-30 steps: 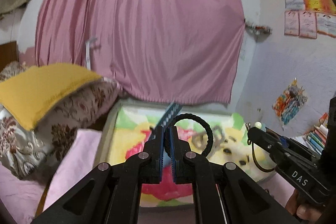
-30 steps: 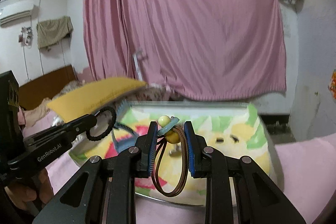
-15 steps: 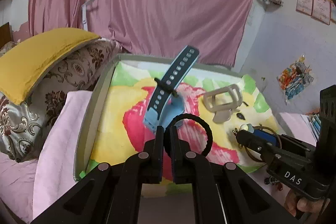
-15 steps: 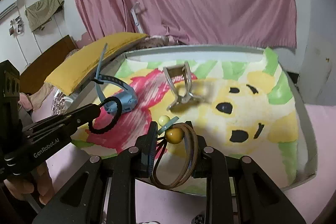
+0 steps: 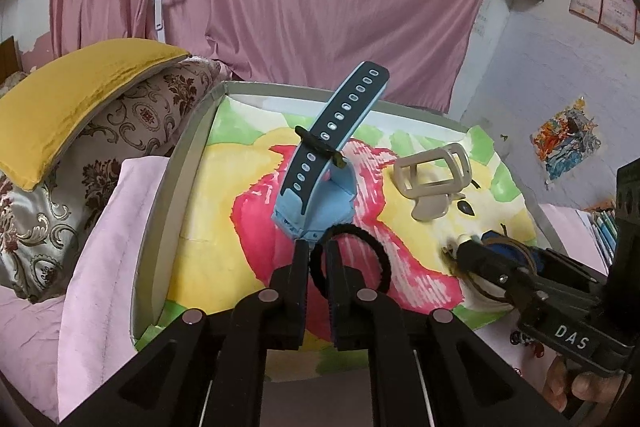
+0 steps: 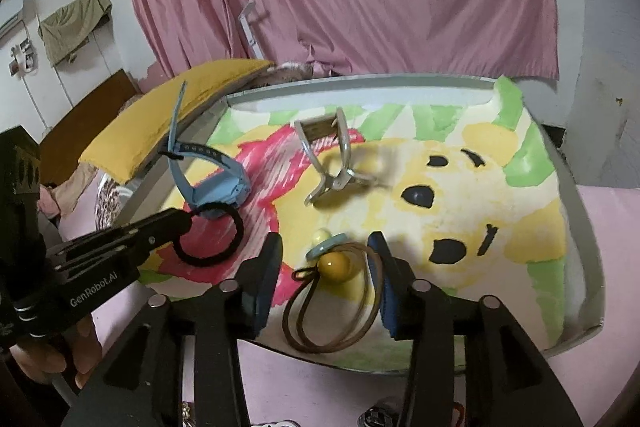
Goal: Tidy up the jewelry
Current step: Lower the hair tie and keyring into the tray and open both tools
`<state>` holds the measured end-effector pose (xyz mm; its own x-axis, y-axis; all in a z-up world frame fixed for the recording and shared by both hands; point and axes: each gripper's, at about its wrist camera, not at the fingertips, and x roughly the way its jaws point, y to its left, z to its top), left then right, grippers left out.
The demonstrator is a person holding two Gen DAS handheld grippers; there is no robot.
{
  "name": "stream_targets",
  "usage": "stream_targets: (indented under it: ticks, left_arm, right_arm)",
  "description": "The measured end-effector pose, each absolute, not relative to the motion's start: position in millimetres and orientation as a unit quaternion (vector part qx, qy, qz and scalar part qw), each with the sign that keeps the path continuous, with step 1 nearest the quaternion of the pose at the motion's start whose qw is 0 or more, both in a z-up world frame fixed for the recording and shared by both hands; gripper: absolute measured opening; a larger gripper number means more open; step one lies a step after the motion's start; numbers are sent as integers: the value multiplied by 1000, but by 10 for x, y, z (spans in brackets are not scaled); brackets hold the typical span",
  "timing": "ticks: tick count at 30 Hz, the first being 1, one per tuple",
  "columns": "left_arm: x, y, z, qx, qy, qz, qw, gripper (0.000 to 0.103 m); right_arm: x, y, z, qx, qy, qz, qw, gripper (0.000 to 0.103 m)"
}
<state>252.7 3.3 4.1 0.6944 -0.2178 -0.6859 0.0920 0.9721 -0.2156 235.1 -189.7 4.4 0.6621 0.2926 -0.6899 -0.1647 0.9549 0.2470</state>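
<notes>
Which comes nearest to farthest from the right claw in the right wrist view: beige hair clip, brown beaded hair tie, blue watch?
1. brown beaded hair tie, lying between the open fingers of the right claw.
2. beige hair clip, ahead at centre.
3. blue watch, ahead to the left.

A bear-print tray (image 6: 560,163) fills mid-frame; on it lie a blue watch (image 6: 218,189), upper left, and a beige hair claw (image 6: 332,163), centre.
</notes>
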Motion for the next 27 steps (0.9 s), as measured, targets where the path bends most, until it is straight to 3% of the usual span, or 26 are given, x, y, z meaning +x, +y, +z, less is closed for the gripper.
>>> stream_targets:
  ticks: [3, 10, 15, 21, 22, 27]
  left_arm:
    - [2483, 53, 82, -92, 368, -93, 920, 24]
    - [2261, 143, 262, -115, 308, -97, 939, 65]
    - [1977, 185, 461, -117, 243, -100, 958, 86]
    - [1601, 216, 591, -115, 188, -106, 970, 102]
    - [1551, 214, 603, -113, 183, -106, 971, 102]
    - [1308, 163, 633, -94, 166, -106, 976, 102]
  right_arm:
    - [2275, -1931, 103, 82, 373, 120, 917, 42]
    - [1972, -2057, 376, 88, 292, 100, 947, 68]
    - [1634, -2149, 608, 91, 222, 89, 967, 88]
    - [1221, -2228, 818, 82, 154, 81, 981, 97]
    - [1171, -2232, 837, 79, 147, 80, 983, 101]
    - [844, -2243, 908, 62, 120, 80, 988, 102]
